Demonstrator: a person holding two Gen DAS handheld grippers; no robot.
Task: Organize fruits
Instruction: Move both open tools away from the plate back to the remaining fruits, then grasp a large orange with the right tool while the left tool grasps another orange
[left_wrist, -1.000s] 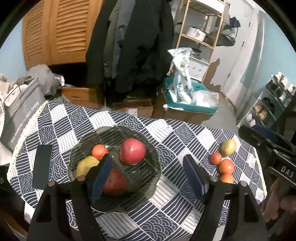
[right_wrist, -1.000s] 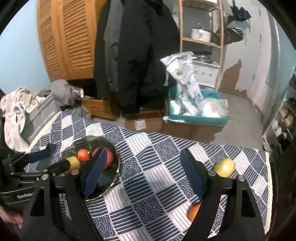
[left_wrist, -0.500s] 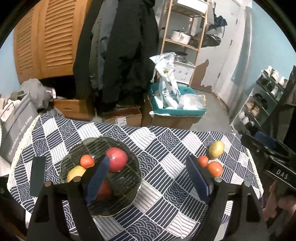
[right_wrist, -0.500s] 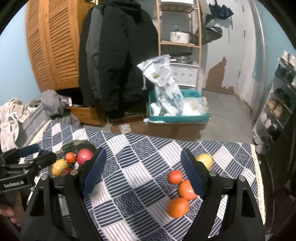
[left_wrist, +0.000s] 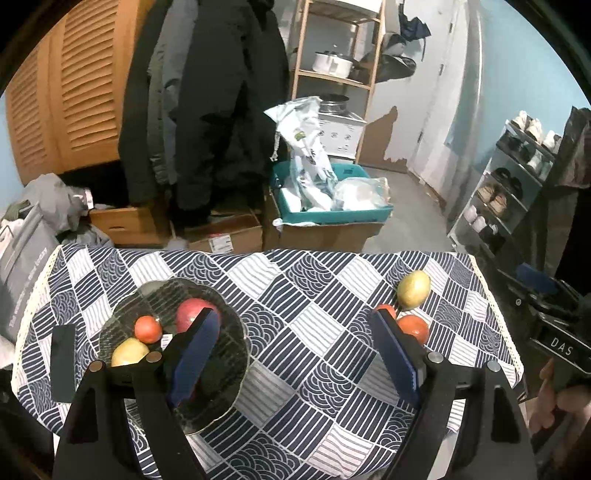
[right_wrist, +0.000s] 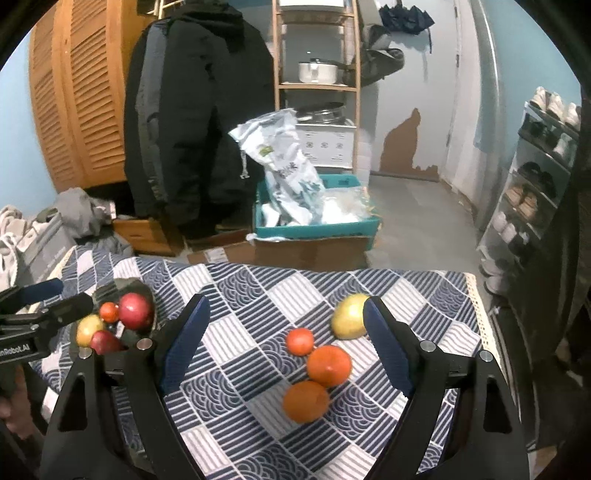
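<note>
Dark coats (left_wrist: 207, 110), teal crate (left_wrist: 332, 214), wooden shelf (right_wrist: 314, 74), shoe rack (left_wrist: 517, 177).

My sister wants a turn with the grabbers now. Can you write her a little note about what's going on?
Left gripper: open, holding nothing.
Right gripper: opening, nothing between its pads.
Done: the dark glass plate holds two red apples, a small red-orange fruit and a yellow fruit.
Left: four loose on the blue-and-white patterned tablecloth: yellow-green mango, small red-orange fruit, two oranges.
</note>
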